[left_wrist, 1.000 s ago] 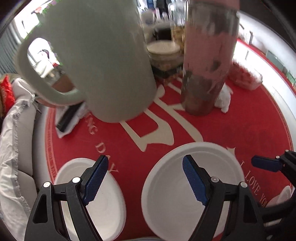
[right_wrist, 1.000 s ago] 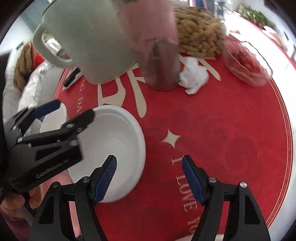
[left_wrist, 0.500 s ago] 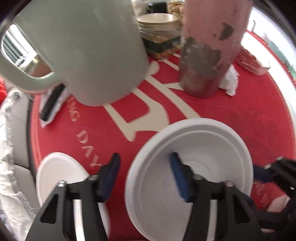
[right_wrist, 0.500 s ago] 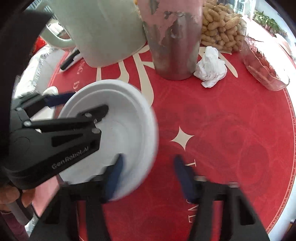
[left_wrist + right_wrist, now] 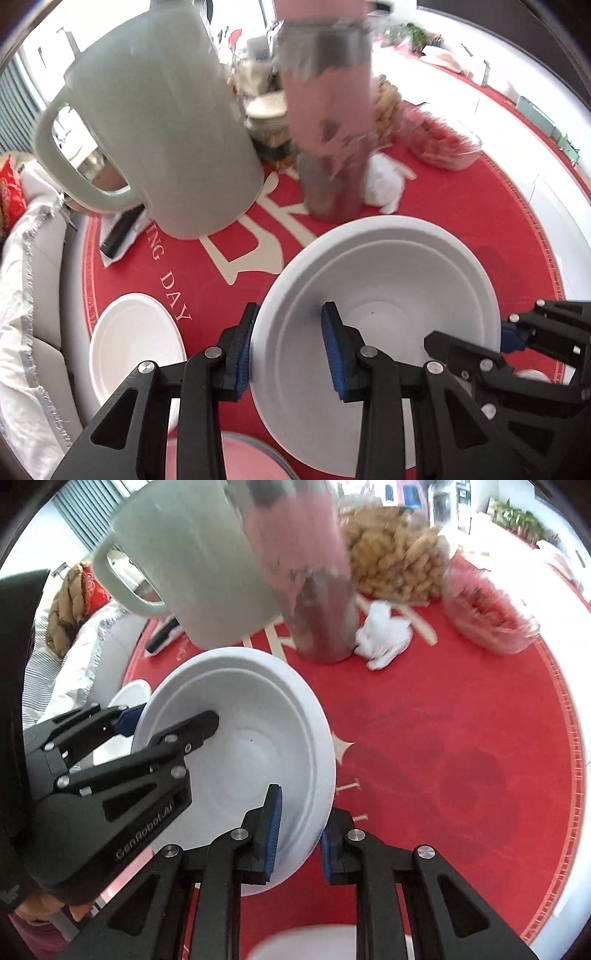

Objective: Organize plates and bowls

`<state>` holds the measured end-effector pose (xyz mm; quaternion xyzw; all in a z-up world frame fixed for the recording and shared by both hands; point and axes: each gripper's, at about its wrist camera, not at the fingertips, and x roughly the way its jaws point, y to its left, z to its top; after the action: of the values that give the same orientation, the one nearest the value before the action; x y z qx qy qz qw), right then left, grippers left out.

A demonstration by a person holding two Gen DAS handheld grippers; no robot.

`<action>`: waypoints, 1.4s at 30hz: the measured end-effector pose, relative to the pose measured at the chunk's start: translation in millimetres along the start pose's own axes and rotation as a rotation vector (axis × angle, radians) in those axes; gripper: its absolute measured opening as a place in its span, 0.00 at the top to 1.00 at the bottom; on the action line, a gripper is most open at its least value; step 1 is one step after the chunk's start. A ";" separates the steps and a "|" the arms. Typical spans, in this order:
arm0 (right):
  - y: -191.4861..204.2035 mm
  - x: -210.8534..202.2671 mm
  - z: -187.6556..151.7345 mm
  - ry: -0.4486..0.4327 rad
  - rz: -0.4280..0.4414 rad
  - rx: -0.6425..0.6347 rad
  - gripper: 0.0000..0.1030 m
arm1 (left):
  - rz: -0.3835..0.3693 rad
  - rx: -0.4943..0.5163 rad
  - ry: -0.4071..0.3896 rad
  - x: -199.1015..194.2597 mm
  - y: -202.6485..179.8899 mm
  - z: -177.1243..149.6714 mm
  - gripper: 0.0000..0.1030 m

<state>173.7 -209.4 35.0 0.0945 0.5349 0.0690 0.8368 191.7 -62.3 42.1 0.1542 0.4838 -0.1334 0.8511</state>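
Note:
A large white bowl (image 5: 399, 295) is held off the red tablecloth, tilted. My left gripper (image 5: 290, 347) is shut on its left rim, one pad inside and one outside. My right gripper (image 5: 299, 834) is shut on the opposite rim of the same bowl (image 5: 251, 738); it shows in the left wrist view (image 5: 517, 332) at the bowl's right edge. A small white plate (image 5: 136, 343) lies on the cloth to the left, also visible behind the left gripper in the right wrist view (image 5: 129, 698). A pink dish (image 5: 236, 458) sits at the bottom edge.
A pale green jug (image 5: 159, 122) and a pink-and-grey tumbler (image 5: 328, 122) stand close behind the bowl. A crumpled tissue (image 5: 384, 635), a bag of peanuts (image 5: 391, 561) and a glass bowl of red snacks (image 5: 487, 609) lie beyond. A black remote (image 5: 122, 232) lies at the left.
Both grippers have closed on the large bowl's opposite rims and lifted it off the cloth; it now tilts. A second ago both were open beside it.

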 end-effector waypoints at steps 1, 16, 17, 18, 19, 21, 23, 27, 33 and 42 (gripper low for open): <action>-1.1 -6.8 -3.2 -0.012 -0.006 -0.003 0.80 | -0.001 0.004 -0.013 -7.6 -5.1 -2.2 0.64; -25.4 -79.2 -80.2 -0.104 -0.062 0.047 0.80 | -0.053 0.066 -0.122 -88.5 -87.6 -51.9 0.64; -27.3 -80.5 -83.6 -0.104 -0.060 0.050 0.80 | -0.056 0.065 -0.120 -89.4 -91.3 -55.4 0.64; -29.6 -81.8 -88.9 -0.101 -0.058 0.056 0.80 | -0.061 0.064 -0.116 -89.7 -93.5 -58.1 0.64; -31.7 -82.4 -92.9 -0.100 -0.057 0.059 0.80 | -0.067 0.062 -0.111 -89.3 -96.0 -61.2 0.64; -34.4 -83.0 -99.8 -0.096 -0.054 0.063 0.80 | -0.075 0.059 -0.094 -86.4 -100.3 -67.3 0.63; -36.9 -82.0 -105.4 -0.092 -0.051 0.068 0.80 | -0.099 0.042 -0.068 -81.4 -103.5 -75.6 0.63; -39.9 -77.6 -112.6 -0.080 -0.033 0.075 0.80 | -0.113 0.020 -0.022 -69.8 -107.2 -87.2 0.63; -39.3 -72.8 -114.3 -0.077 -0.015 0.079 0.79 | -0.106 0.001 -0.015 -67.2 -105.6 -93.1 0.63; -51.3 -68.9 -117.7 -0.104 -0.025 0.107 0.23 | -0.029 -0.014 -0.117 -74.4 -88.1 -106.3 0.22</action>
<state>38.7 -264.3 35.6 0.1359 0.4945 0.0251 0.8581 38.5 -95.7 43.2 0.1331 0.4365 -0.1512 0.8769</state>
